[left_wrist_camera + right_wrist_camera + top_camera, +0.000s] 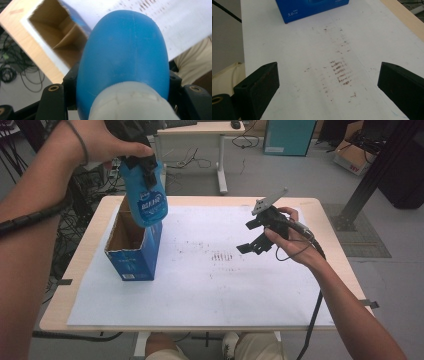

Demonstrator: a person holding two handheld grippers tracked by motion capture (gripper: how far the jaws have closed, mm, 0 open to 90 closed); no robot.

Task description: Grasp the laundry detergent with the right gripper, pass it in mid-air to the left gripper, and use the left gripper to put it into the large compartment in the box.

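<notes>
A blue plastic bottle (146, 202) with a white cap end (130, 105) hangs upright-ish above the open blue cardboard box (131, 251), and my left gripper (142, 168) is shut on its upper part. In the left gripper view the bottle (125, 50) sits between the black jaws, with the box's brown inside (58, 37) below and beyond it. My right gripper (250, 236) is held above the white sheet to the right of centre, open with nothing between its jaws (328, 87). It faces the box (312, 7).
A white sheet (200, 290) with brown smudges (340, 72) covers most of the wooden table (75, 270). A second desk (200, 130), cables and boxes stand on the floor beyond. The person's knees show under the near edge.
</notes>
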